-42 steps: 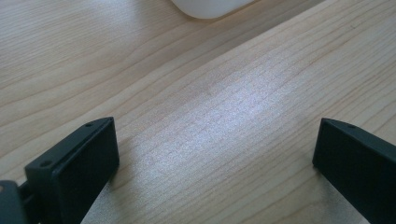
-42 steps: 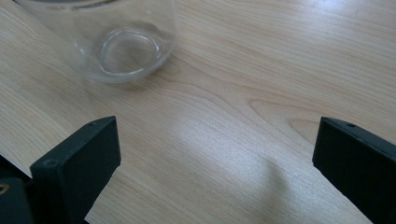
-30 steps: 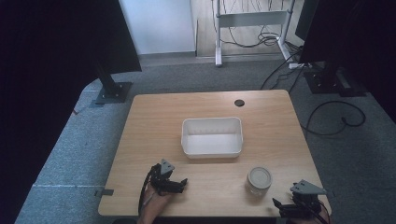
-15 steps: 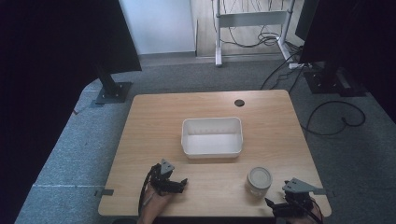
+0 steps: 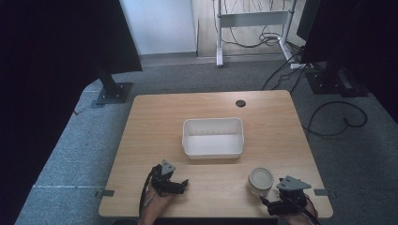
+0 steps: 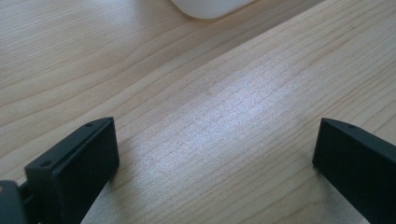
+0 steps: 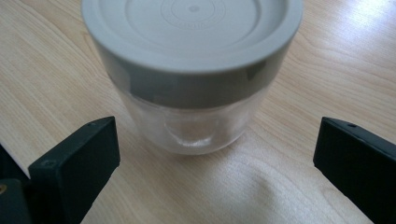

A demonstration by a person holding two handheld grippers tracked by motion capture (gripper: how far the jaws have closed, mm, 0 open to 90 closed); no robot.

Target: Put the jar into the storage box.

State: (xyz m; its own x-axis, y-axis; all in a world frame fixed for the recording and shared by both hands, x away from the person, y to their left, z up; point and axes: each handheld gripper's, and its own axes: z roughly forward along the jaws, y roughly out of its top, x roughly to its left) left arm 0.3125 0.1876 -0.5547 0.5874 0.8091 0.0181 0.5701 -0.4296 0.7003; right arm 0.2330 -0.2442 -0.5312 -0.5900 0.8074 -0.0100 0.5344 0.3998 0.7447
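A clear glass jar with a grey lid (image 7: 191,70) is framed by the wide-open right gripper (image 7: 215,154); the left gripper (image 6: 215,154) is held open over the bare wooden table (image 6: 224,107) too.

A lab or office: grey carpet (image 5: 80,154), floor cables (image 5: 335,117), a stand's base (image 5: 112,93)

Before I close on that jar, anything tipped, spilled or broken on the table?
Nothing stands out. The jar stands upright with its grey lid seated flat, the white bin sits square and empty, and the wooden table shows no spill. Both grippers are open.
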